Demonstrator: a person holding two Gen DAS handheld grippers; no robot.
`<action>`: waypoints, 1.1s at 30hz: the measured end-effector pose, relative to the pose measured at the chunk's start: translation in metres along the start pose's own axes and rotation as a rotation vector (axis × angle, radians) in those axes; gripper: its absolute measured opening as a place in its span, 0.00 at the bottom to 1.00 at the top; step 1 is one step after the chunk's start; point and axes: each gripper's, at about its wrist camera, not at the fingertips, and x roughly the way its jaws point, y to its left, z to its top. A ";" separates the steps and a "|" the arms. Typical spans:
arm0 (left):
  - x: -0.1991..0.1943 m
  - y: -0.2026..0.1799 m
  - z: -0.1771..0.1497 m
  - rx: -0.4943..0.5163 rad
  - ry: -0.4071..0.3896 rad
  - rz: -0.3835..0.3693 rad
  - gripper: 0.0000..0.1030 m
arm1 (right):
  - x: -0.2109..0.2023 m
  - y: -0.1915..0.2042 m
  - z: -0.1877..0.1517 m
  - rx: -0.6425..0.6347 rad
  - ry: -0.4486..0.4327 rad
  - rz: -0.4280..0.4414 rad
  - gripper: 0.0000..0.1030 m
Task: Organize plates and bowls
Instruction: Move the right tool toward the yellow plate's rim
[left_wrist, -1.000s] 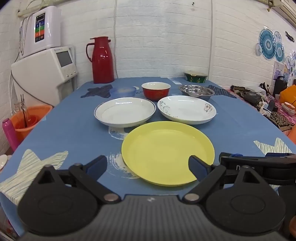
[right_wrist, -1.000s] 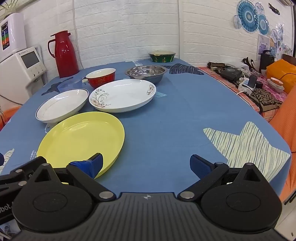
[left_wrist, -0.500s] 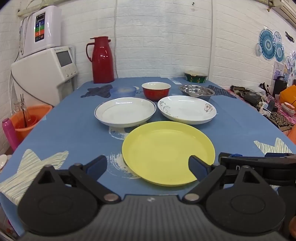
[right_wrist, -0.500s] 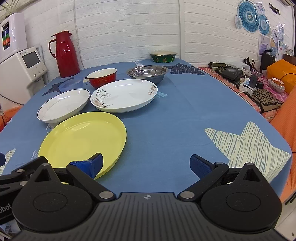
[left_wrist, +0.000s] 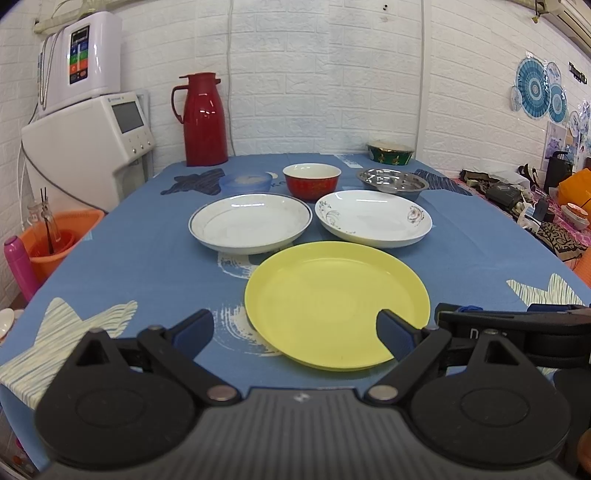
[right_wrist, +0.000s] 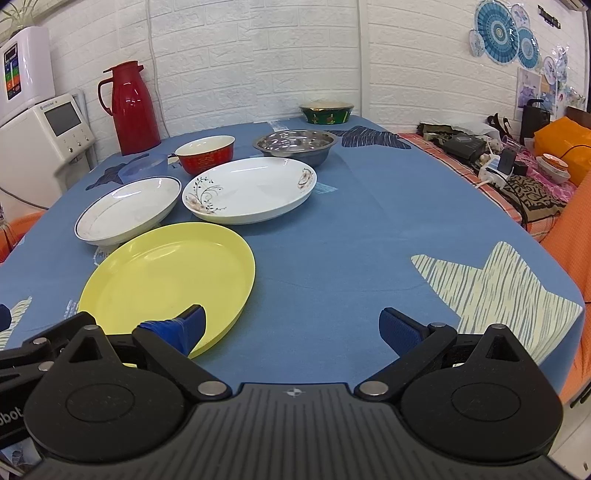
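Left gripper (left_wrist: 295, 334) – jaws wide apart, empty | right gripper (right_wrist: 291, 330) – likewise spread, empty | yellow plate (left_wrist: 337, 303) nearest on the blue bench (right_wrist: 369, 236) | two white plates just beyond, bowls farther back

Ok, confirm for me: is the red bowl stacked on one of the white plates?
No, the red bowl stands on the tablecloth behind the white plates, not on them.
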 end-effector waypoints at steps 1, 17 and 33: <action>0.000 0.000 0.000 -0.001 0.001 0.000 0.87 | 0.000 0.000 0.000 -0.002 0.001 0.001 0.86; 0.003 0.007 0.000 -0.013 0.005 0.004 0.87 | 0.004 0.005 0.001 -0.006 0.010 0.010 0.86; 0.027 0.035 0.012 -0.064 0.042 0.062 0.87 | 0.020 0.005 0.008 0.007 0.046 0.018 0.86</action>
